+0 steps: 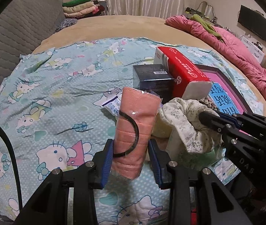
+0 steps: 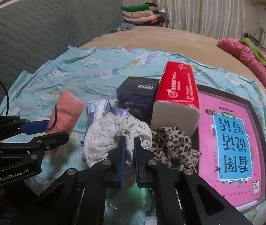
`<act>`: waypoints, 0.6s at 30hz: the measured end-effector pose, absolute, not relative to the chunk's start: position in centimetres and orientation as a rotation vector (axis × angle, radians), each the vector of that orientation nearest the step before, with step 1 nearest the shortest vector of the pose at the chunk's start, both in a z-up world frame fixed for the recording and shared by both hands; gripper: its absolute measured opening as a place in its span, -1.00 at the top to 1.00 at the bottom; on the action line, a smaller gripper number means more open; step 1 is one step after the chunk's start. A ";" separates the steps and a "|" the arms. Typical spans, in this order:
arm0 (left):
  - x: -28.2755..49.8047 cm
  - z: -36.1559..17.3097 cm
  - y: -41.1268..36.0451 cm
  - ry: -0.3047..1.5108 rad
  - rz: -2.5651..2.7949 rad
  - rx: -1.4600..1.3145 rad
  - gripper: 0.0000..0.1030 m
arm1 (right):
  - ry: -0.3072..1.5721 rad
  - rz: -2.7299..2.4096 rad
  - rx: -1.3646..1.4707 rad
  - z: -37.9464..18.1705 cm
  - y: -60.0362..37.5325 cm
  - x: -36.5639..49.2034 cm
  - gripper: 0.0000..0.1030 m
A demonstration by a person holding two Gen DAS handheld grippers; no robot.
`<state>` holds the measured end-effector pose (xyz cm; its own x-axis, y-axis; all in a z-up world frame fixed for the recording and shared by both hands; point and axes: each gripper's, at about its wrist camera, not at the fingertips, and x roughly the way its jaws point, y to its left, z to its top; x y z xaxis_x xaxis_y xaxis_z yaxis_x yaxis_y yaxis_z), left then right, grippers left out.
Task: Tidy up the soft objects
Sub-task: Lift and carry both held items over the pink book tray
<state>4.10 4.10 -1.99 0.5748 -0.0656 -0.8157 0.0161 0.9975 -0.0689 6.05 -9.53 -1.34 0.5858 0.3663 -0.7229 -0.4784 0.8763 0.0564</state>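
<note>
While the cartoon-print sheet (image 1: 45, 86) runs past the frame edges, the left gripper (image 1: 130, 155) clamps a wrapped pink cloth roll (image 1: 134, 123), its lower end hidden; the right gripper (image 2: 129, 150) pinches a floral scrunchie (image 2: 104, 131), partly covering the leopard scrunchie (image 2: 172, 144).

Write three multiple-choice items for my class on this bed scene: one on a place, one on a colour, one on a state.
1. Where does the red tissue pack stand?
A. between the dark box and the pink book
B. on the folded blankets
C. on the floor

2. What colour is the wrapped cloth roll?
A. green
B. salmon pink
C. white

3. What does the right gripper hold?
A. nothing
B. the book
C. the white floral cloth

Answers: 1 A, it touches both; 2 B, seen through the wrap; 3 C, jaws pinch its fold.
</note>
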 end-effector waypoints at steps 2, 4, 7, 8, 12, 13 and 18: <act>4.0 -1.6 4.1 0.948 -0.041 -0.052 0.27 | 0.795 0.497 -0.147 -1.0 -9.7 6.0 0.85; 3.9 -1.2 4.0 0.938 -0.035 -0.043 0.27 | 0.783 0.498 -0.147 -0.6 -9.7 5.8 0.85; 3.7 -0.5 3.9 0.924 -0.025 -0.032 0.27 | 0.772 0.499 -0.137 -0.1 -10.0 5.7 0.85; 3.7 -0.3 3.9 0.920 -0.020 -0.028 0.27 | 0.766 0.497 -0.136 0.1 -10.0 5.6 0.85; 3.5 0.3 3.7 0.912 -0.007 -0.015 0.27 | 0.749 0.493 -0.121 0.9 -10.6 5.5 0.85; 3.5 0.5 3.7 0.909 -0.006 -0.013 0.27 | 0.745 0.490 -0.120 1.0 -10.8 5.4 0.85; 3.2 1.6 3.3 0.886 0.006 0.004 0.27 | 0.718 0.480 -0.092 2.2 -12.0 5.1 0.85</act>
